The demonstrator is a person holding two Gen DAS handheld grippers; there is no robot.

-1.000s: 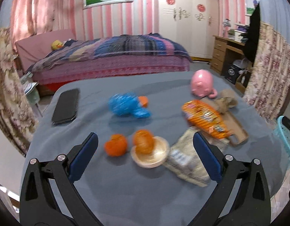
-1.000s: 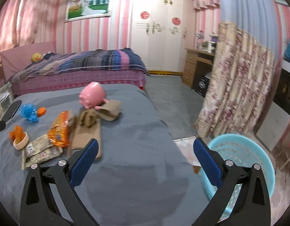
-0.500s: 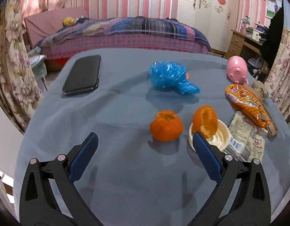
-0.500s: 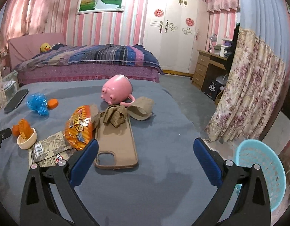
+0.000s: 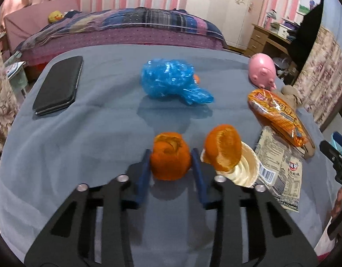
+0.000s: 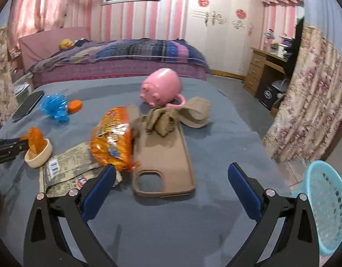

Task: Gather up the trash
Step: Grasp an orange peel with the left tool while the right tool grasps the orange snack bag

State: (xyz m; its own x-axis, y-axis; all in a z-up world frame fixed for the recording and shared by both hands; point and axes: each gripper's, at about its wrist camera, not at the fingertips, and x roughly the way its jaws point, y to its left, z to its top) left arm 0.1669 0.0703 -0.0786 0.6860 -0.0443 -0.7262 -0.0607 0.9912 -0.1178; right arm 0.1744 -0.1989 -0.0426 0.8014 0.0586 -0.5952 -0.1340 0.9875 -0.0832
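Note:
On the grey-blue cloth (image 5: 82,146) an orange peel ball (image 5: 169,162) sits between the blue pads of my left gripper (image 5: 171,153). Its jaws are closing and both pads touch the peel. Right beside it, another peel (image 5: 223,150) leans in a cream cup (image 5: 246,169). A crumpled blue plastic bag (image 5: 171,80) lies farther back. An orange snack wrapper (image 6: 113,138) and a beige printed wrapper (image 6: 66,164) lie left of my right gripper (image 6: 172,170), which stands open with nothing between its fingers, over a brown phone case (image 6: 164,155).
A black phone (image 5: 58,84) lies at the far left. A pink pig mug (image 6: 161,87), folded brown cloth (image 6: 162,120) and an orange cap (image 6: 75,106) lie farther back. A turquoise basket (image 6: 326,207) stands on the floor at the right; a bed stands behind.
My left gripper moved forward and down to the peel ball and its jaws closed from wide open onto it. My right gripper swung left toward the wrappers and phone case, still open.

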